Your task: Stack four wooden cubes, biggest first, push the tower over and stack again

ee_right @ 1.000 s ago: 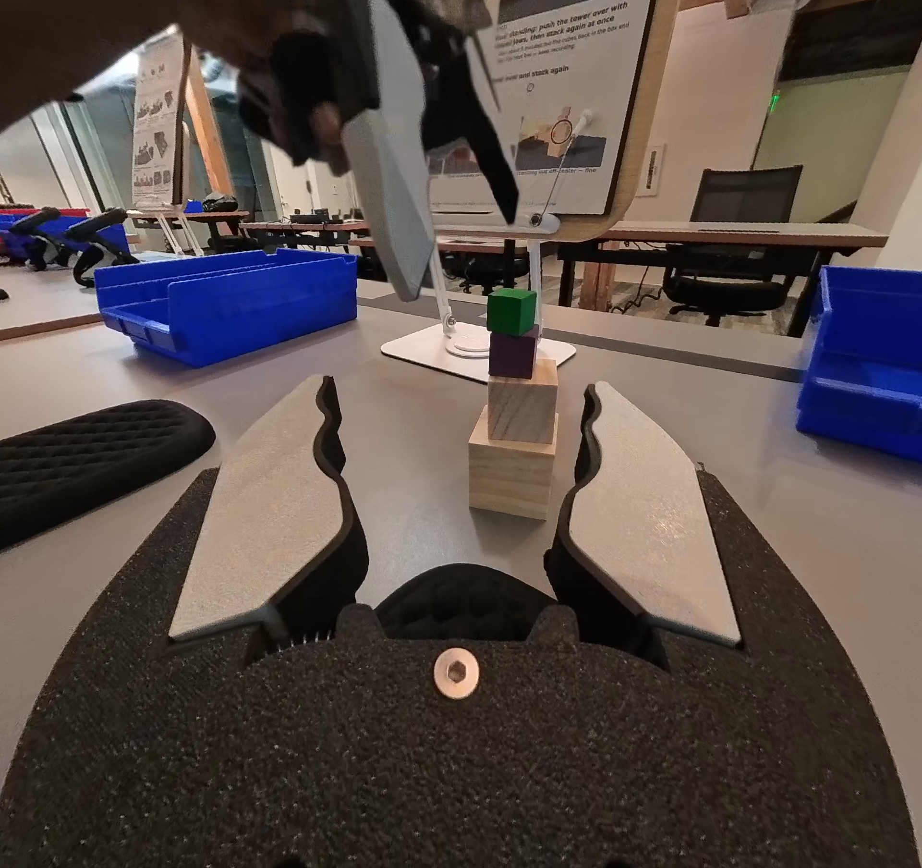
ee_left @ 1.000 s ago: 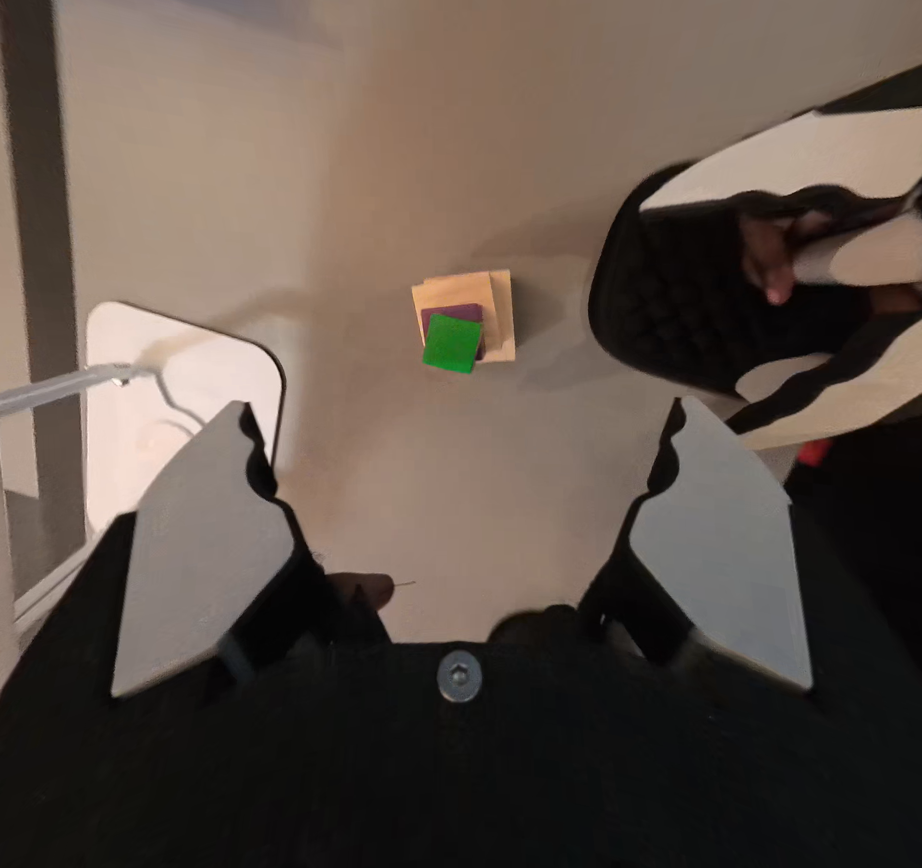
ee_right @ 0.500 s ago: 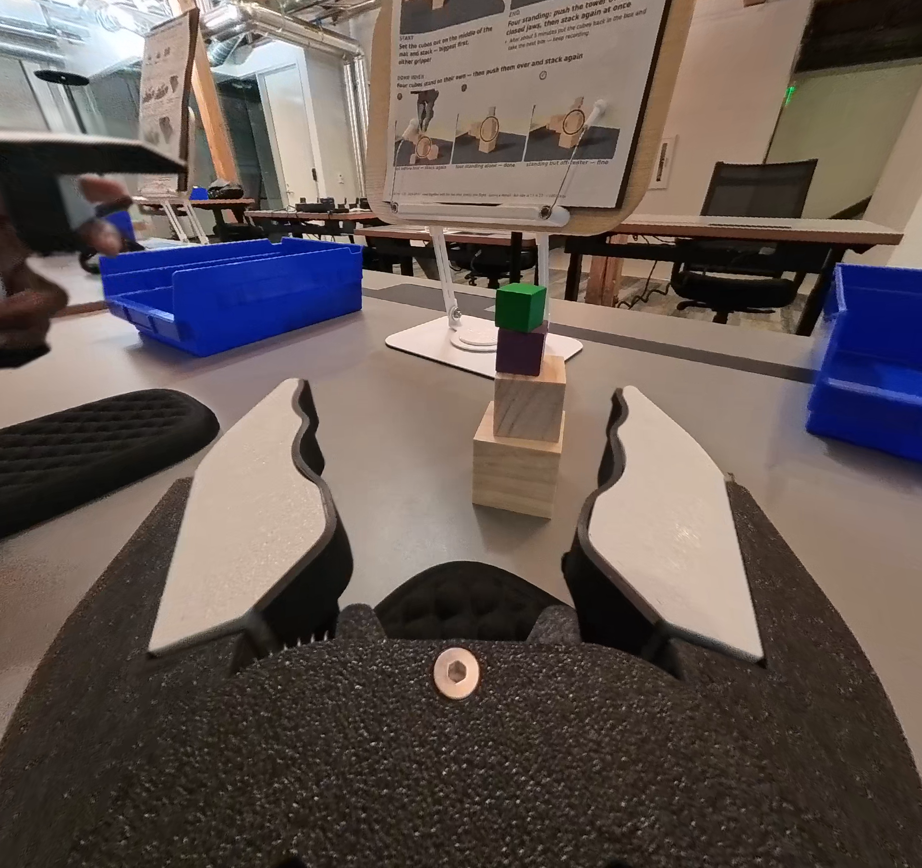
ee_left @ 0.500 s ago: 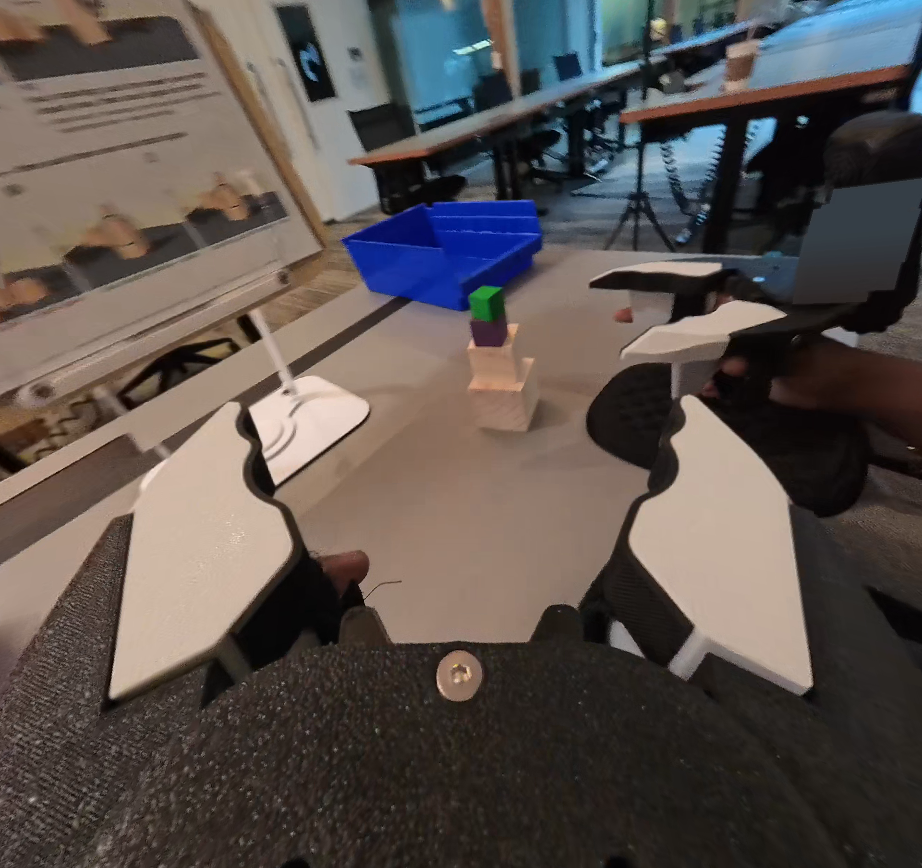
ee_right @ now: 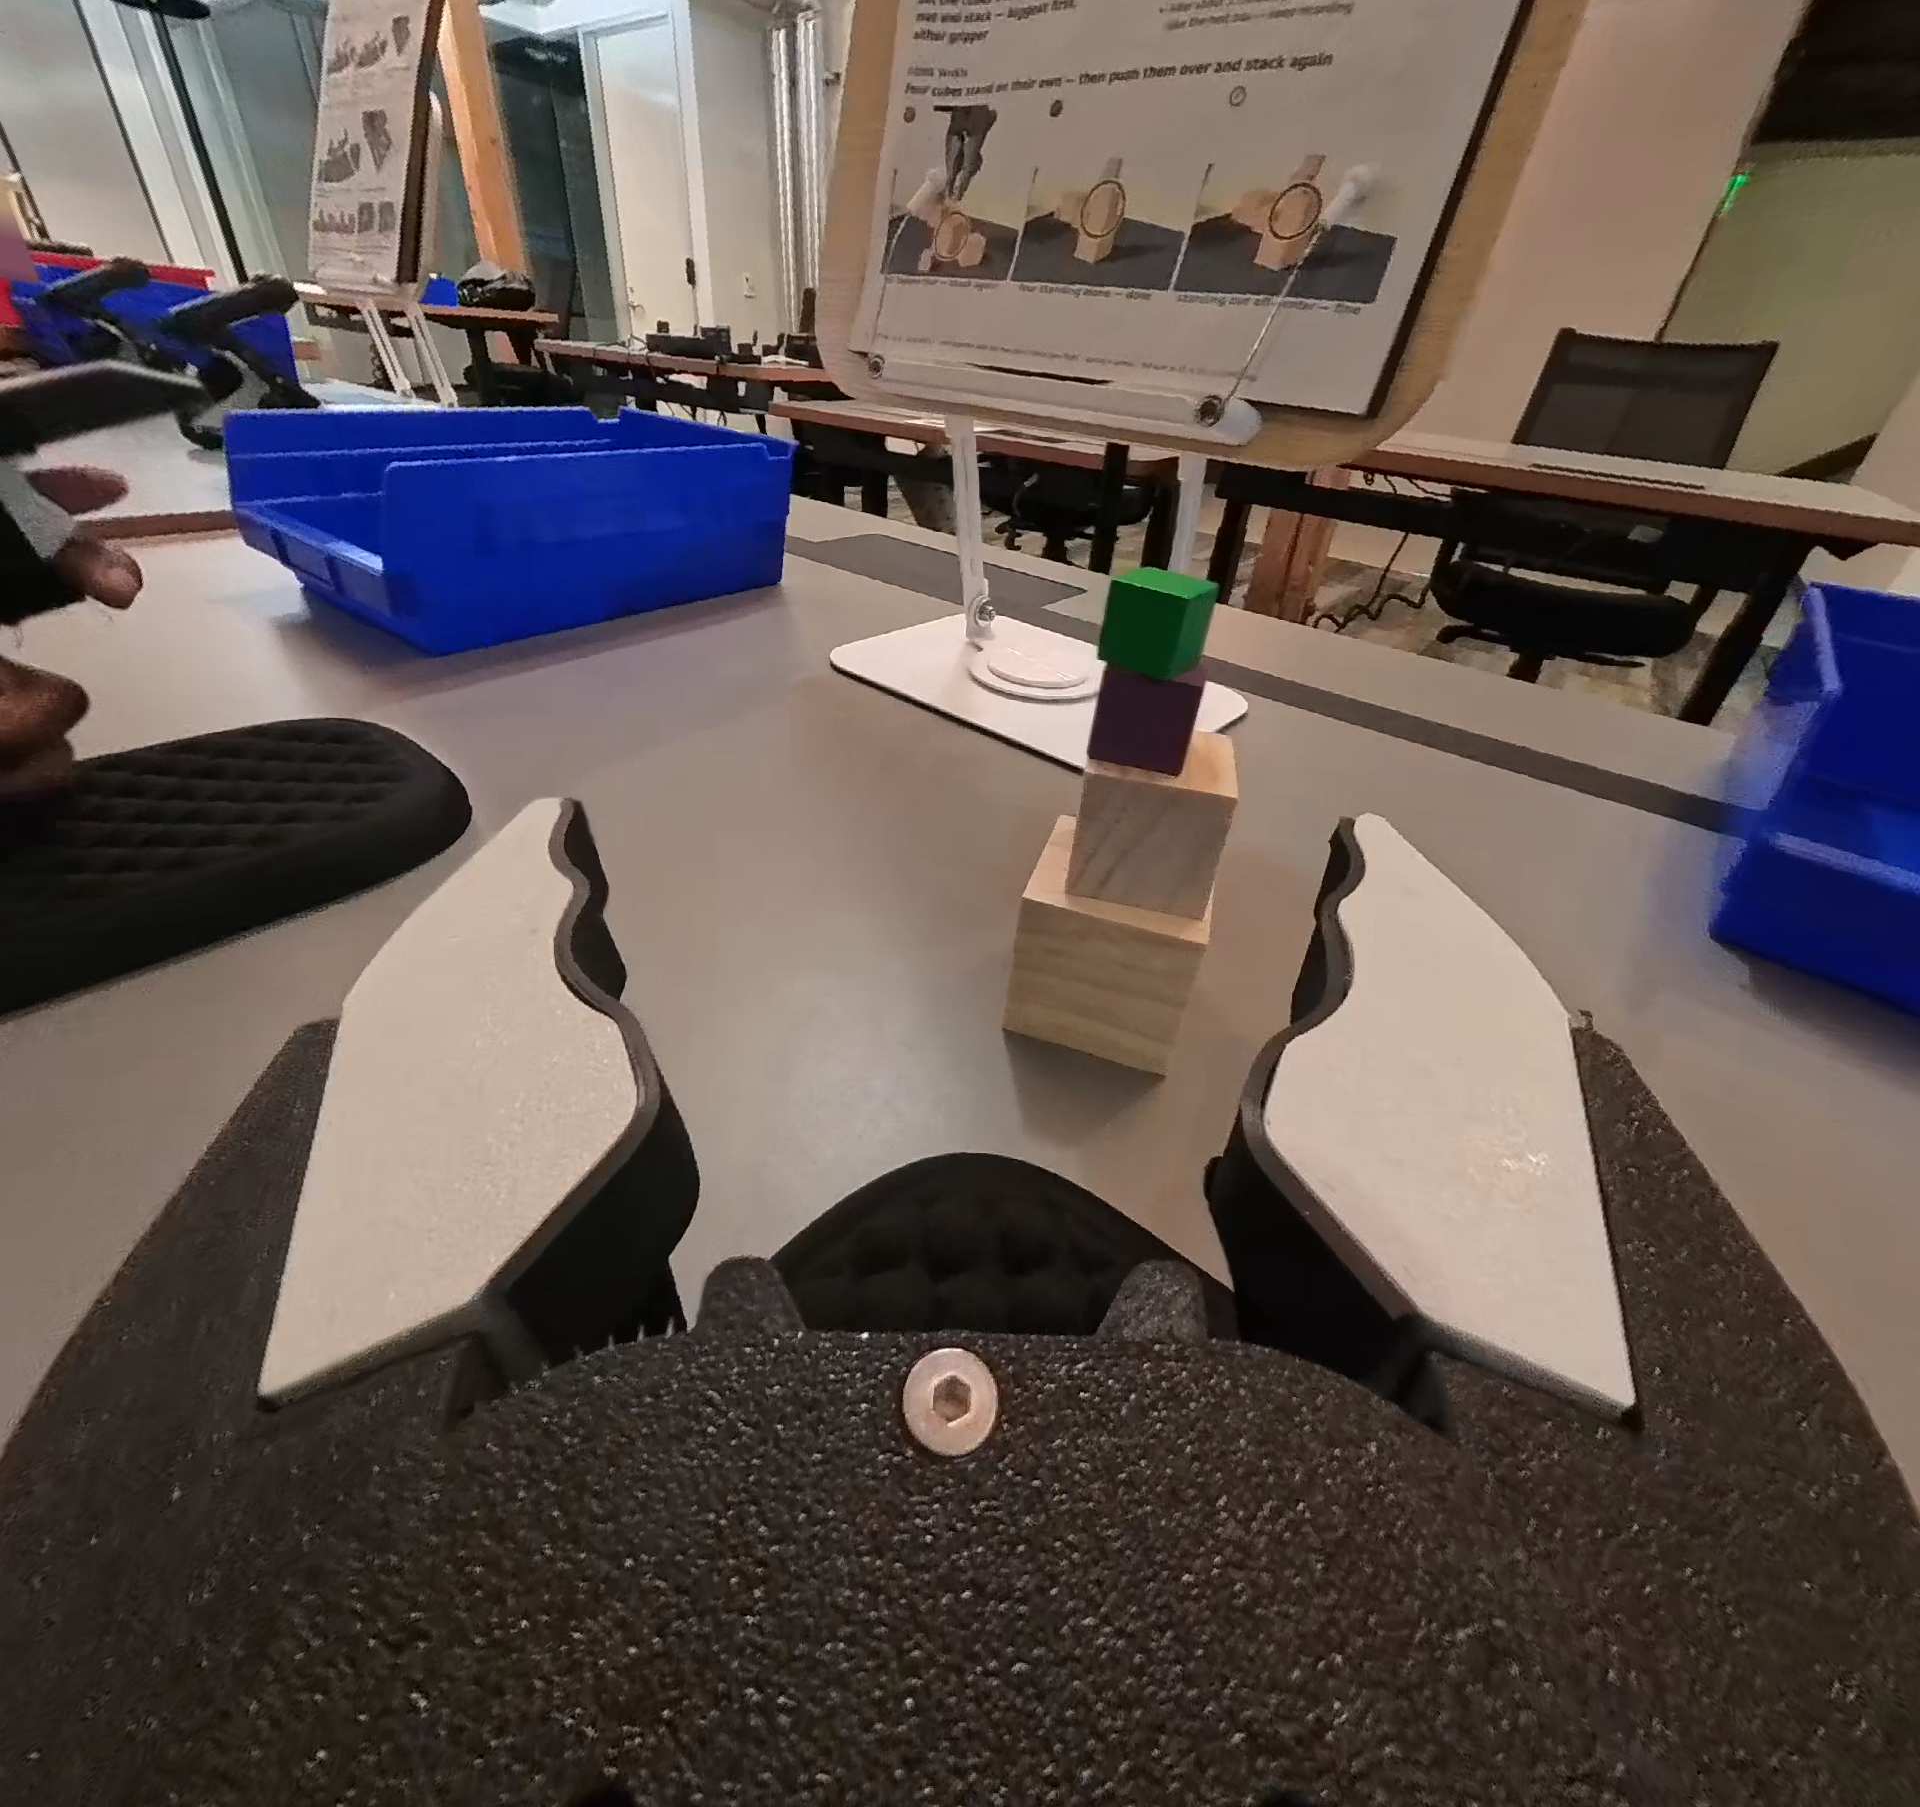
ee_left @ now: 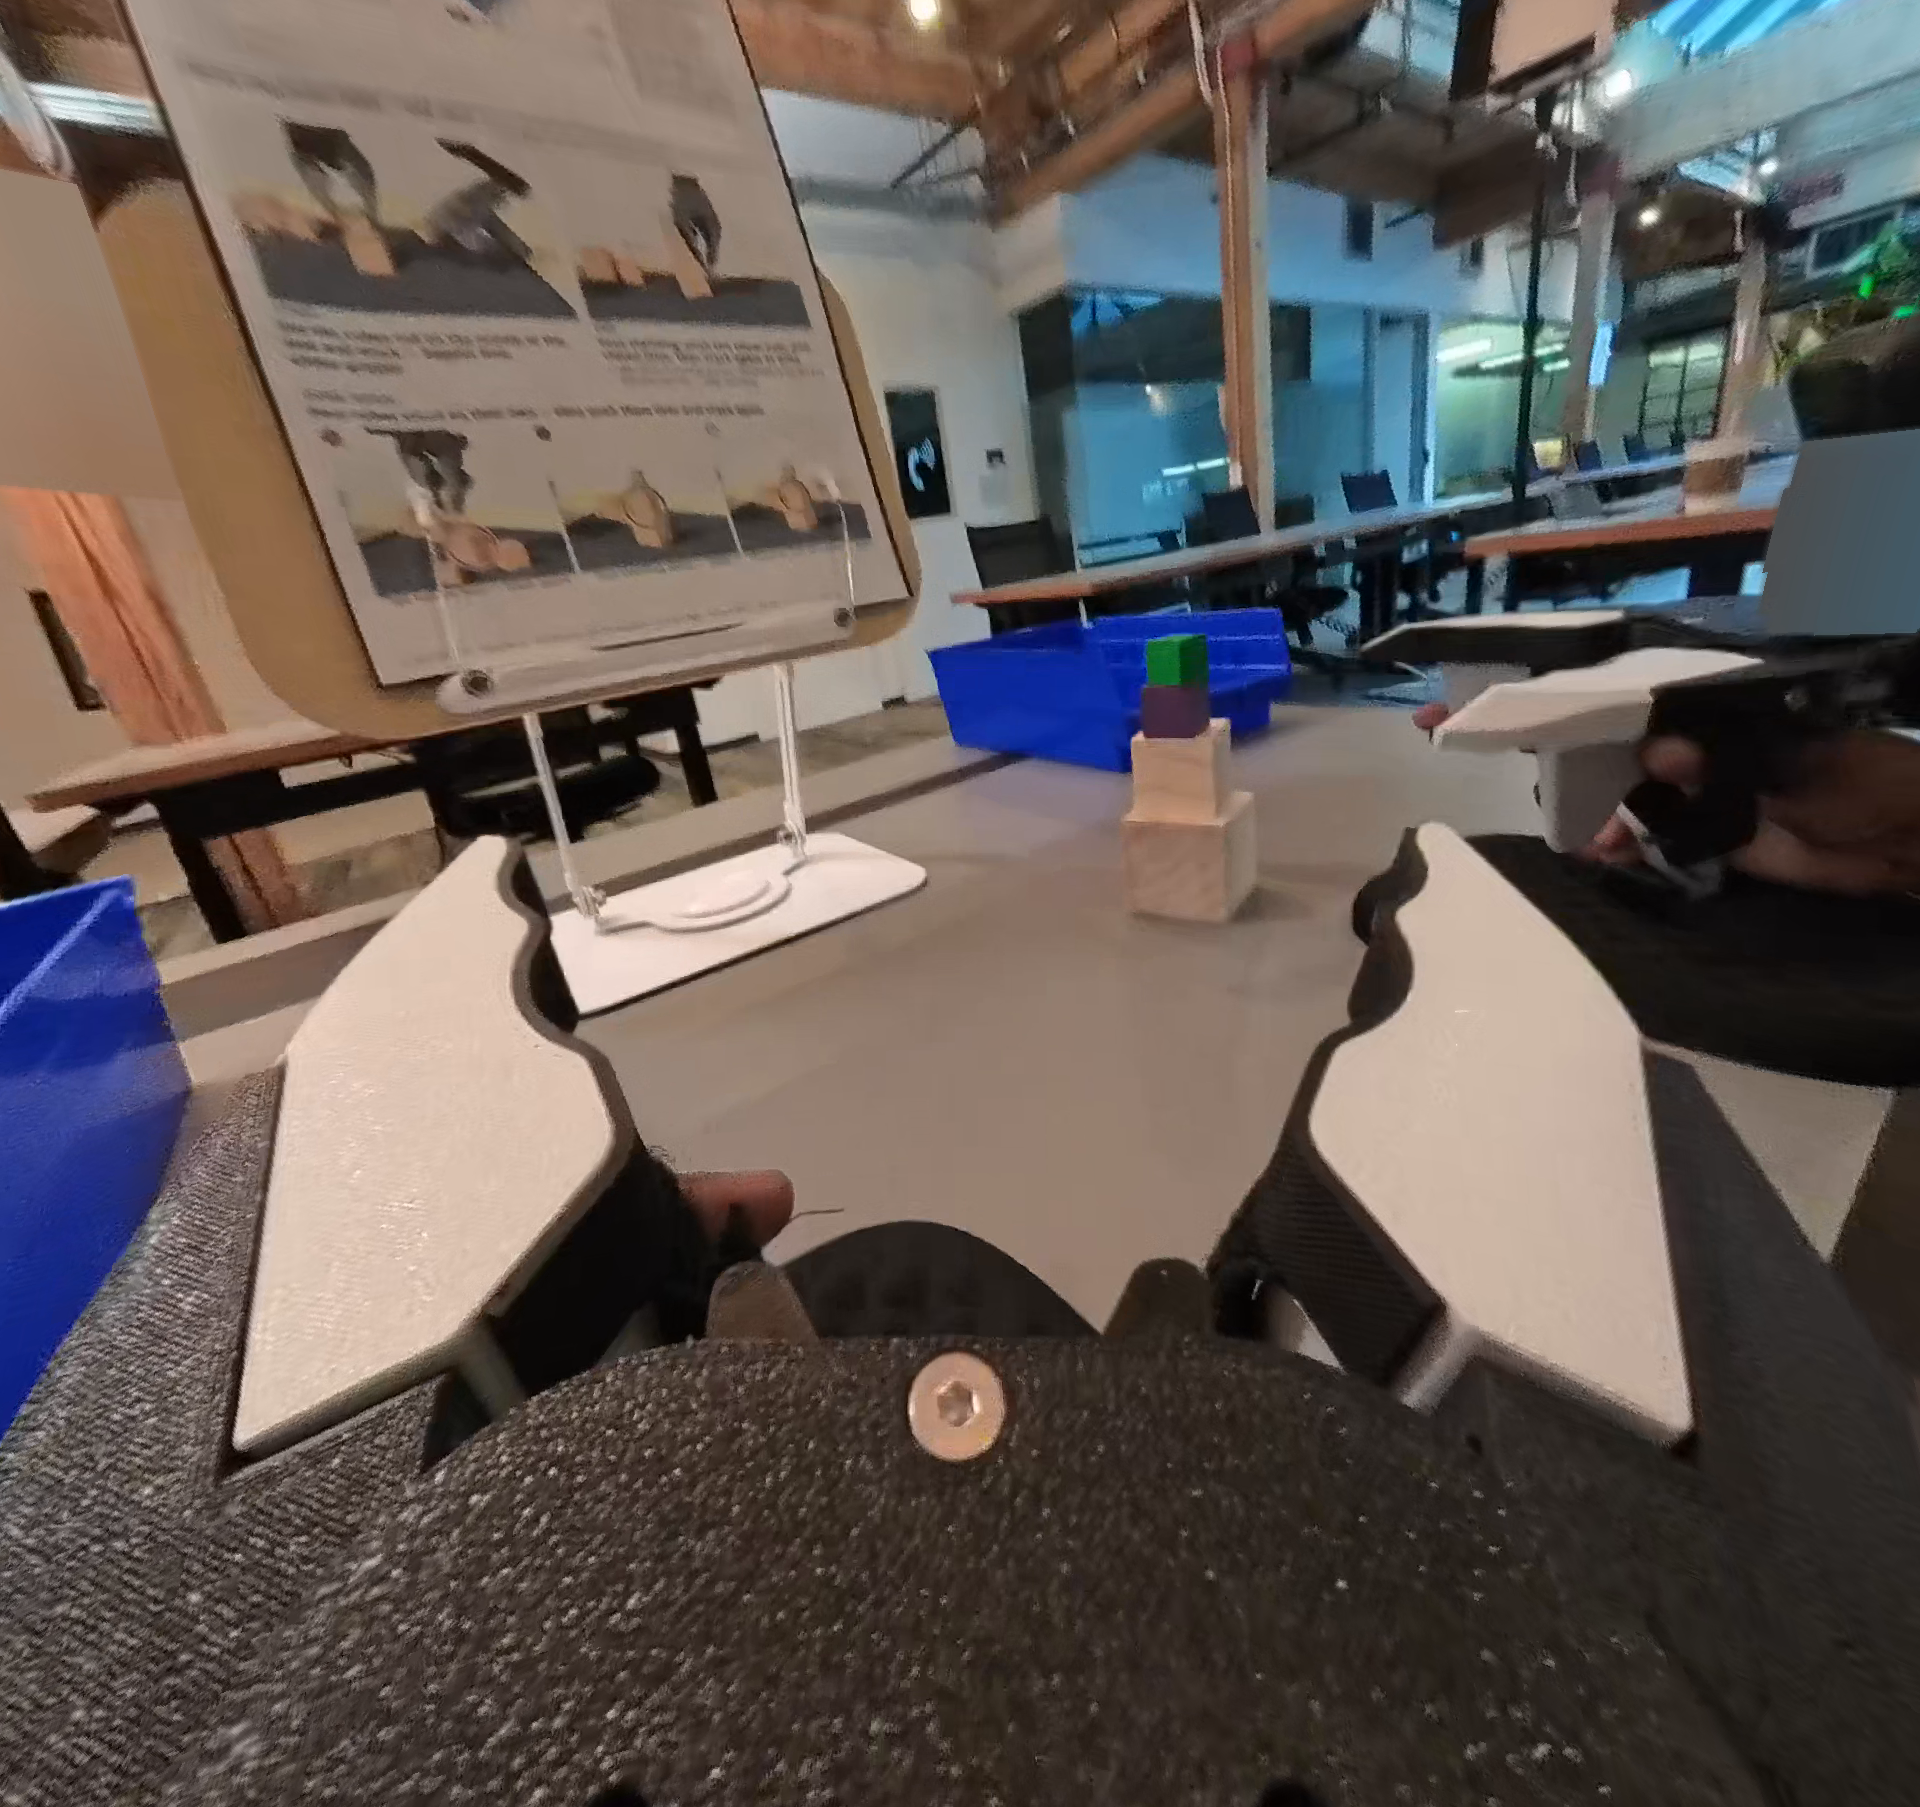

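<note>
Both my tongs wide, gripping nothing. Right tongs (ee_right: 961, 822) just short of four-cube tower (ee_right: 1138, 822) on table (ee_right: 779, 822); left tongs (ee_left: 961, 853) farther back, beside stand base (ee_left: 727, 900).

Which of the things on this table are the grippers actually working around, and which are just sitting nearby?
Near the grippers:
- stack of four cubes: green cube on purple on two wooden
- right gripper, open, stack just ahead
- left gripper, open, farther back

Just nearby:
- blue bins
- instruction board on white stand
- black pad
</note>
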`<state>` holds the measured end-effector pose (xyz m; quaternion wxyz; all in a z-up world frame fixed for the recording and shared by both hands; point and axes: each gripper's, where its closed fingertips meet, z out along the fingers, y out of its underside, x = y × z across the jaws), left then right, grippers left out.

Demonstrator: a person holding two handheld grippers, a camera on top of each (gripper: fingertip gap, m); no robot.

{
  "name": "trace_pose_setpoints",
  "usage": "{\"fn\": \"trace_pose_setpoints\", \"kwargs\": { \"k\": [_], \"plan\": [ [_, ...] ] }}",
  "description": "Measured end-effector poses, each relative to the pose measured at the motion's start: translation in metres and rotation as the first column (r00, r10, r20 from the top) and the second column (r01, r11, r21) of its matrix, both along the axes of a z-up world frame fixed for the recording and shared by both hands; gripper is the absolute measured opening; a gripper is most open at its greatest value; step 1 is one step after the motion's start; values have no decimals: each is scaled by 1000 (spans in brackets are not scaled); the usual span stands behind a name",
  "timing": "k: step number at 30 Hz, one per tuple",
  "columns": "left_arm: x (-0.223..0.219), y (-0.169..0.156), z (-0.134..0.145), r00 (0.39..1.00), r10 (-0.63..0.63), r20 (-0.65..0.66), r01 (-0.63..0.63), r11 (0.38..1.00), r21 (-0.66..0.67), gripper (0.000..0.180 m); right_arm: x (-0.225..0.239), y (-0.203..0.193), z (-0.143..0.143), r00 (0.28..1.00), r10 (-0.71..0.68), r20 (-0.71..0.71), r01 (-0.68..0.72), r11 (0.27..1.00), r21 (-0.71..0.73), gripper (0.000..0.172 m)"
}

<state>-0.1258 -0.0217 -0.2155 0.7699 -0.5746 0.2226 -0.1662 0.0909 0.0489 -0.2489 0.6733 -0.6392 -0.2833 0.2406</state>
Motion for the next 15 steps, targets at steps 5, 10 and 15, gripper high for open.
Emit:
{"fn": "trace_pose_setpoints", "kwargs": {
  "k": [5,10,15],
  "plan": [
    [2,4,-7,1000,6,-28,-6,1000,-25,145,-6,-1,1,996,89,8,-88,995,-53,143],
    [4,2,-7,999,-4,-35,3,1000,-21,146,12,30,10,957,236,169,-217,968,-123,139],
    [6,2,-9,998,-3,-57,2,1000,-21,146,35,58,12,846,487,217,-445,870,-215,39]
  ]
}}
